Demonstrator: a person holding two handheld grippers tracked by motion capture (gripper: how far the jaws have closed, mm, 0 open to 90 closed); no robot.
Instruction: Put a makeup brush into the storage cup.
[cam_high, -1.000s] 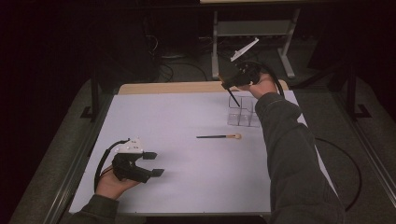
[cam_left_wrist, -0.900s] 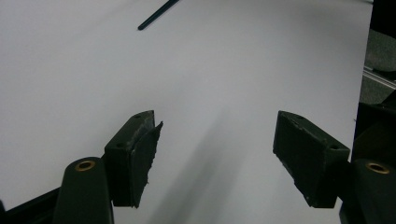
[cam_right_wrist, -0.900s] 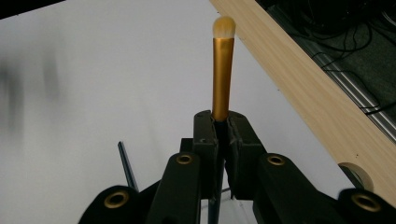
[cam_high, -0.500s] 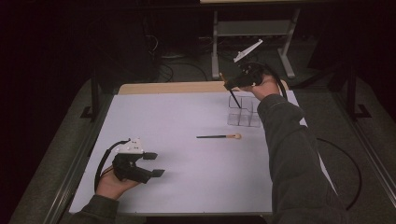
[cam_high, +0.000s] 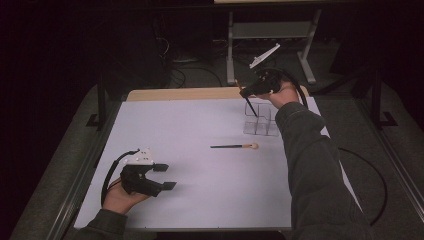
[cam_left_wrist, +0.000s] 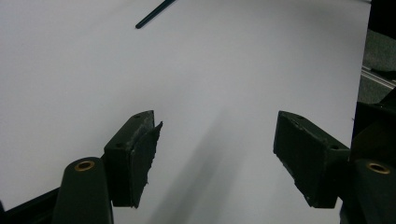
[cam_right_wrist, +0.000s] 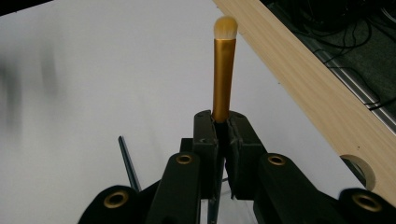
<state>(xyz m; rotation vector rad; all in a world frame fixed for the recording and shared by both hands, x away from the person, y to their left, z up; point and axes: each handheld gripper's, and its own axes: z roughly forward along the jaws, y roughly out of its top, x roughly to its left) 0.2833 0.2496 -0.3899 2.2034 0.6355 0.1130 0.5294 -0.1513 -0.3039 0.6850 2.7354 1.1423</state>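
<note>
Brush (cam_right_wrist: 223, 70) clamped in right gripper (cam_high: 250, 91) above the holder (cam_high: 260, 121) — barely lifted from a second ago.
High view: its dark handle dips into the clear holder; a second brush (cam_high: 234, 146) lies mid-table, so one remains. Left gripper view: left gripper (cam_left_wrist: 217, 161) rests unmoved, jaws apart, empty. Right gripper view: jaws pinch the gold ferrule, bristles up.
</note>
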